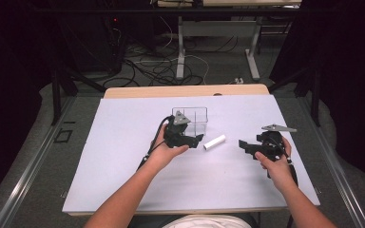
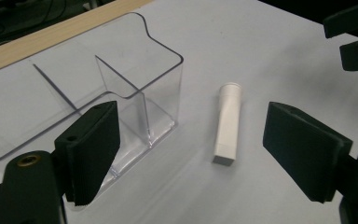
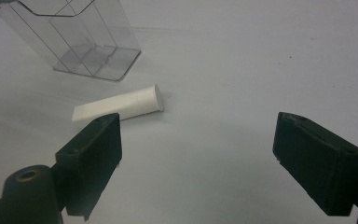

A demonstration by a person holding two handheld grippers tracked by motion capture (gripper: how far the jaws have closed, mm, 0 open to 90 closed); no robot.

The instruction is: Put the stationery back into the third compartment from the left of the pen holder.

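A small white tube (image 1: 215, 142) lies flat on the white table (image 1: 123, 166), just right of a clear plastic divided box (image 1: 197, 118). In the left gripper view the tube (image 2: 228, 122) lies on the table ahead of the wide-apart jaws, with the clear box (image 2: 121, 88) to its left. My left gripper (image 1: 197, 138) is open and empty, right beside the box and pointing at the tube. My right gripper (image 1: 243, 145) is open too, to the right of the tube. In the right gripper view the tube (image 3: 119, 108) lies ahead, nearer the left jaw, and the box (image 3: 81, 39) stands farther off.
A wooden strip (image 1: 185, 90) runs along the table's far edge. Beyond it are table legs and cables on the floor (image 1: 171, 66). Metal rails (image 1: 28, 171) flank the table on both sides.
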